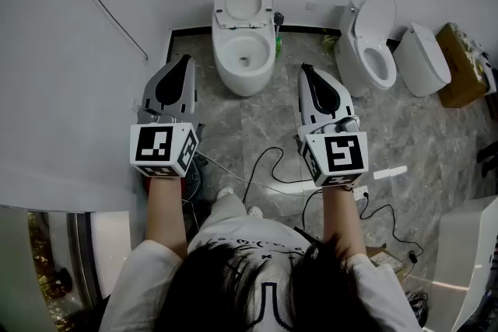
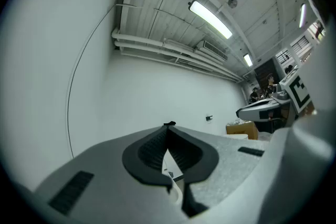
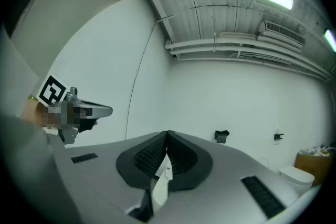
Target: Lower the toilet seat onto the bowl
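A white toilet stands against the back wall in the head view. Its bowl [image 1: 244, 68] is uncovered and its seat [image 1: 222, 0] is raised upright behind it. My left gripper [image 1: 185, 57] is held in the air, left of the bowl and nearer to me, shut and holding nothing. To the right of the bowl, about level with it, my right gripper [image 1: 304, 68] is also shut and empty. Both gripper views point up at the white wall and ceiling, with the left gripper's tips [image 2: 169, 124] and the right gripper's tips [image 3: 167, 132] together. The toilet appears in neither gripper view.
A second toilet [image 1: 372, 50] with its lid up stands to the right. Beside it are a white fixture [image 1: 425, 58] and a cardboard box [image 1: 459, 66]. A green bottle [image 1: 278, 45] sits by the first toilet. Cables [image 1: 268, 166] trail over the marble floor. A white wall [image 1: 78, 74] rises at the left.
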`<action>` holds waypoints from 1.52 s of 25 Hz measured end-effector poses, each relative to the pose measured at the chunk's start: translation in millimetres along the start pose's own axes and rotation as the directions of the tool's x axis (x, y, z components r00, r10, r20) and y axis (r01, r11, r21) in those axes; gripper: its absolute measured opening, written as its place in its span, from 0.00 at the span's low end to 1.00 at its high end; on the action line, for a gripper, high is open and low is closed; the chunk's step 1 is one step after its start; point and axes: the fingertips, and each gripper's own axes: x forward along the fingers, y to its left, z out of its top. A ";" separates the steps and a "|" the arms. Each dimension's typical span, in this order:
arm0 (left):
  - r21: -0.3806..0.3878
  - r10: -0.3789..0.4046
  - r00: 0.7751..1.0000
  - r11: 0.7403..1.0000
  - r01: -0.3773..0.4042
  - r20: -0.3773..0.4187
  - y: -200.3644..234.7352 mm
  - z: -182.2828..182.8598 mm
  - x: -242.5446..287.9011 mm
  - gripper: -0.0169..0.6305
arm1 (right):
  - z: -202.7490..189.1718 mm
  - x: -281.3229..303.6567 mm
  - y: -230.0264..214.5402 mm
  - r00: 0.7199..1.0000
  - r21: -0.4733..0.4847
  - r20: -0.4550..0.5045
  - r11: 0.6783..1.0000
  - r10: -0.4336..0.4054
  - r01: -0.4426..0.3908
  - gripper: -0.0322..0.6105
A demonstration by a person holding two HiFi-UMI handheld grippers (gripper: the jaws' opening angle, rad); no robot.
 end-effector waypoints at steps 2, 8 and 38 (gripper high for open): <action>0.009 0.000 1.000 1.000 0.000 0.001 -6.3 0.9 1.2 0.04 | -0.1 -0.8 -6.6 1.000 0.010 0.025 1.000 0.005 -0.005 0.09; -0.001 -0.011 1.000 1.000 0.011 -0.007 -10.2 -7.7 13.0 0.04 | -1.6 3.9 -15.8 0.997 0.001 0.074 1.000 -0.003 0.003 0.09; -0.039 -0.065 0.997 0.997 0.064 -0.039 178.7 -101.1 328.9 0.04 | -64.3 362.4 -107.3 0.998 0.037 -0.020 0.997 -0.063 0.064 0.09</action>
